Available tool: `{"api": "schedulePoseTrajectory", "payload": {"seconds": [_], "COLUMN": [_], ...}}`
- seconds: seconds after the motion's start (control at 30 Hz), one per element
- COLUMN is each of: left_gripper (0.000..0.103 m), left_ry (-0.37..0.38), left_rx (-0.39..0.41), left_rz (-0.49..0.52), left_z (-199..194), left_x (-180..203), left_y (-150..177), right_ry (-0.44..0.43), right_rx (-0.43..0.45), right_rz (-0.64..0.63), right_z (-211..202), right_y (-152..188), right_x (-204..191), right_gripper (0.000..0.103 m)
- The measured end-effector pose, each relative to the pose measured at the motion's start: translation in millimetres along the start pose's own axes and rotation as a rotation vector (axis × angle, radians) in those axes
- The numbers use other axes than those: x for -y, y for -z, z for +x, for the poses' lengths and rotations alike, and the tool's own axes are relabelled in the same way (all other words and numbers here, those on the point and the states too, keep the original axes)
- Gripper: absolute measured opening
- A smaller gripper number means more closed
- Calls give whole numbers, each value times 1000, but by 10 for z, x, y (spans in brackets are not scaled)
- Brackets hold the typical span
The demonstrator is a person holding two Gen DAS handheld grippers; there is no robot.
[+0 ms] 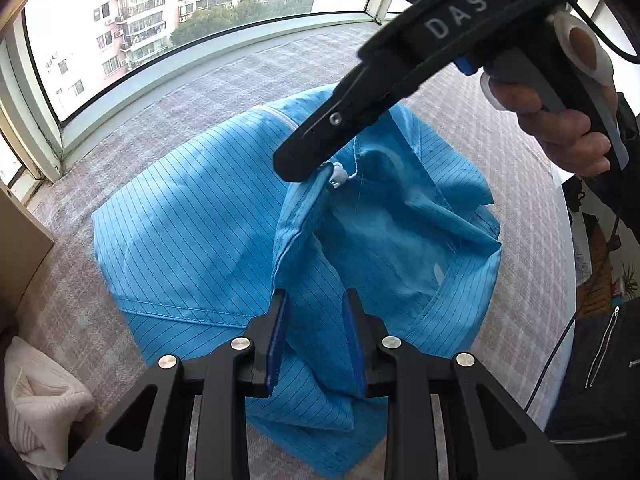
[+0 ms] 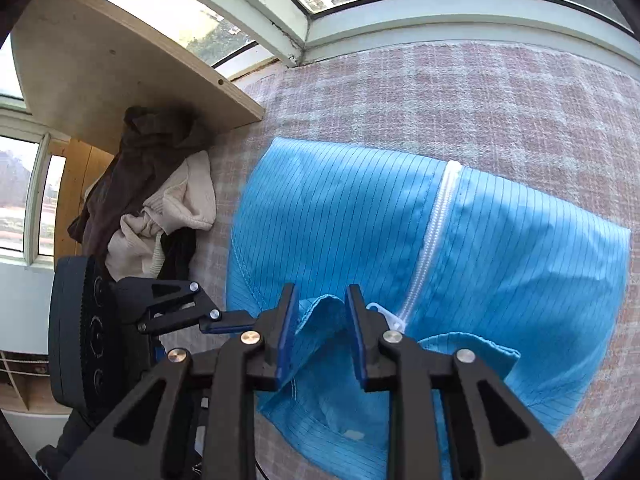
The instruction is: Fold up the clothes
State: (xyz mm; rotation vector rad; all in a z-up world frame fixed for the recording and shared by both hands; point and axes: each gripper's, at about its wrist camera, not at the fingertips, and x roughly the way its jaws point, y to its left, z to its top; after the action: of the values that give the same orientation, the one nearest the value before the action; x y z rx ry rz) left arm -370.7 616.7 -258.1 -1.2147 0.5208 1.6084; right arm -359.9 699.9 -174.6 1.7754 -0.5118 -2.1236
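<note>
A light-blue pinstriped garment (image 1: 192,232) with a white zipper (image 2: 434,232) lies on the checked cover, its near edge lifted. In the left wrist view my left gripper (image 1: 316,336) has a fold of the blue fabric pinched between its blue pads. My right gripper (image 1: 298,172) comes in from the upper right, held by a hand (image 1: 560,128), its fingers shut on the garment's edge beside the white zipper pull (image 1: 338,174). In the right wrist view the right gripper (image 2: 322,320) grips bunched fabric by the pull (image 2: 386,314). The left gripper (image 2: 248,320) holds the same edge just to its left.
A pinkish checked cover (image 2: 440,88) spreads under the garment up to the window sill (image 1: 208,64). A heap of brown and cream clothes (image 2: 160,200) lies at the left under a wooden board (image 2: 120,60). A white knit piece (image 1: 44,396) sits at the lower left.
</note>
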Motion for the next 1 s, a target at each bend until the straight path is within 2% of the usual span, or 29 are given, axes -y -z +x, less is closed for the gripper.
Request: {"api": "schedulePoseTrajectory", "payload": {"seconds": [0.03, 0.1, 0.13, 0.23, 0.3, 0.43, 0.53, 0.6, 0.63, 0.67, 0.73, 0.77, 0.83, 0.93, 1.0], "left_gripper": [26, 26, 26, 26, 26, 26, 26, 26, 27, 28, 31, 31, 31, 31, 31], "left_ry": [-2, -5, -7, -19, -14, -19, -28, -36, -42, -51, -47, -40, -20, 41, 78], "left_rx": [2, 6, 7, 7, 6, 0, -5, -8, -9, -10, -9, -8, -12, -28, -32], "left_rz": [-3, -8, -10, -12, -20, -17, -16, -14, -12, -6, -3, -3, 2, 29, 42], "left_z": [-2, -7, -8, -6, -16, -44, -46, -49, -53, -64, -75, -79, -65, 3, 23], "left_x": [-24, -73, -88, -83, -94, -86, -105, -118, -124, -132, -168, -189, -216, -216, -215], "left_y": [-11, -34, -43, -59, -77, -93, -93, -88, -86, -87, -115, -133, -182, -275, -326], "right_ry": [41, 121, 127, 158, 213, 236, 260, 300, 285, 270, 241, 199, 77, -98, -125], "right_rx": [13, 37, 25, -7, -10, -89, -111, -131, -143, -155, -179, -183, -194, -262, -301], "right_rz": [-77, -231, -291, -443, -536, -642, -689, -716, -705, -693, -670, -648, -591, -490, -463], "right_z": [-76, -226, -233, -188, -96, 204, 379, 490, 494, 498, 505, 458, 326, 199, 185], "right_y": [39, 117, 132, 148, 143, 120, 118, 119, 109, 99, 78, 54, -15, -144, -202], "right_x": [-45, -133, -156, -230, -306, -417, -489, -502, -484, -466, -431, -405, -352, -220, -125], "right_gripper": [36, 51, 52, 52, 52, 52, 52, 44, 18, 5, 5, 5, 5, 5, 5]}}
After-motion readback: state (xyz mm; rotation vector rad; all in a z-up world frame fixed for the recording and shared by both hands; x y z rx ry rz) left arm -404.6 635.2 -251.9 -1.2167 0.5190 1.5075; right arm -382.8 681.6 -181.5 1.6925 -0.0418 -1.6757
